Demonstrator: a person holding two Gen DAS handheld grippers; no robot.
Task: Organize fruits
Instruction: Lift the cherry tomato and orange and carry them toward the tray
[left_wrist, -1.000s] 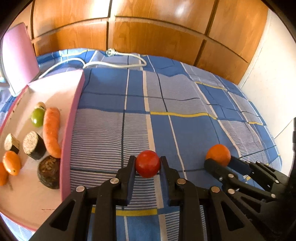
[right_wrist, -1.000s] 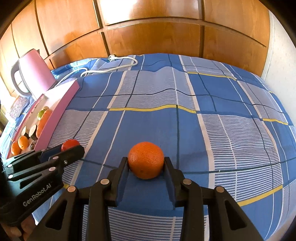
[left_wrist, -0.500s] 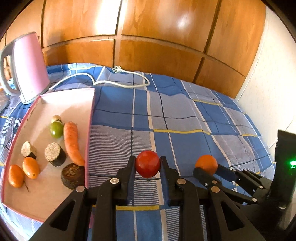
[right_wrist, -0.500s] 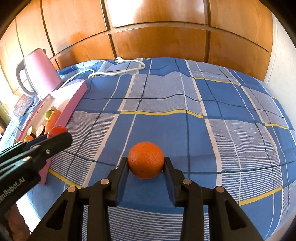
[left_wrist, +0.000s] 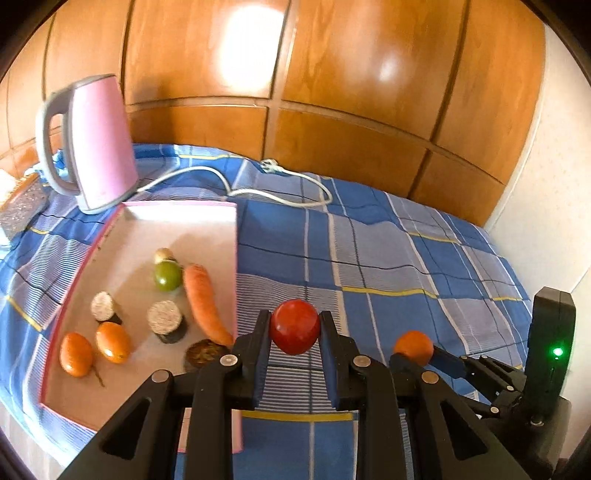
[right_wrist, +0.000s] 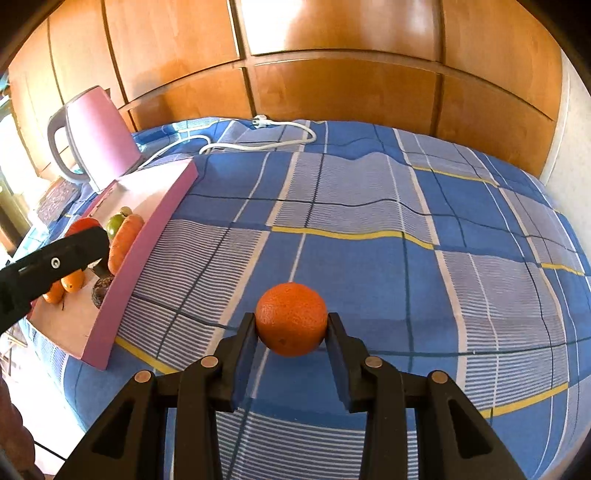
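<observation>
My left gripper (left_wrist: 294, 325) is shut on a red tomato (left_wrist: 294, 326) and holds it in the air just right of the pink tray (left_wrist: 235, 236). My right gripper (right_wrist: 291, 325) is shut on an orange (right_wrist: 291, 319) above the blue checked cloth (right_wrist: 369, 236); the orange also shows in the left wrist view (left_wrist: 413, 347). In the tray lie a carrot (left_wrist: 202, 302), a green fruit (left_wrist: 167, 277), two small orange fruits (left_wrist: 110, 341), two cut dark pieces with pale faces (left_wrist: 165, 319) and a dark round piece (left_wrist: 203, 354). The left gripper's finger also shows in the right wrist view (right_wrist: 66, 254).
A pink kettle (left_wrist: 96, 140) stands behind the tray, with a white cable and plug (left_wrist: 273, 168) lying across the cloth. Wooden panels (left_wrist: 332, 92) rise behind. A glittery box (left_wrist: 22, 206) sits at the far left. The surface's right edge meets a white wall (left_wrist: 546, 206).
Both grippers have risen with their fruits. The left gripper has moved towards the tray, so the whole tray and the kettle have come into view.
</observation>
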